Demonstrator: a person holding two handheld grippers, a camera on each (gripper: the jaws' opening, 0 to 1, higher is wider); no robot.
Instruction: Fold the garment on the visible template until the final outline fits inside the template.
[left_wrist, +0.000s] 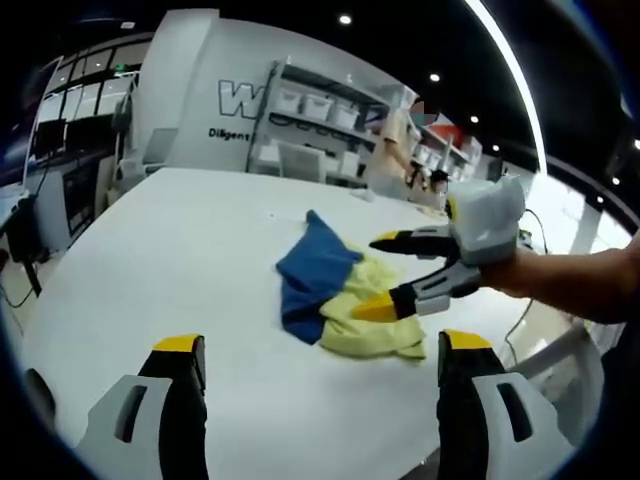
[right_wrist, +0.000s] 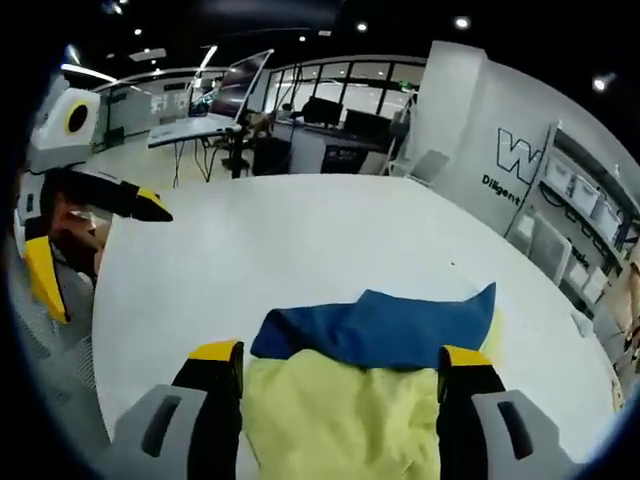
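Across the broad white tabletop (left_wrist: 180, 260) we see our left gripper (left_wrist: 320, 350) with jaws spread wide and empty, then the crumpled blue-and-yellow cloth garment (left_wrist: 335, 290) lying mid-table. Farther right, our right gripper (left_wrist: 385, 275) hovers wide apart over its yellow part, gripping nothing, with storage shelves (left_wrist: 310, 120) behind.

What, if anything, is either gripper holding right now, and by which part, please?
Nothing is held. The left gripper is open above the table; the right gripper is open over the blue and yellow garment, not gripping it.
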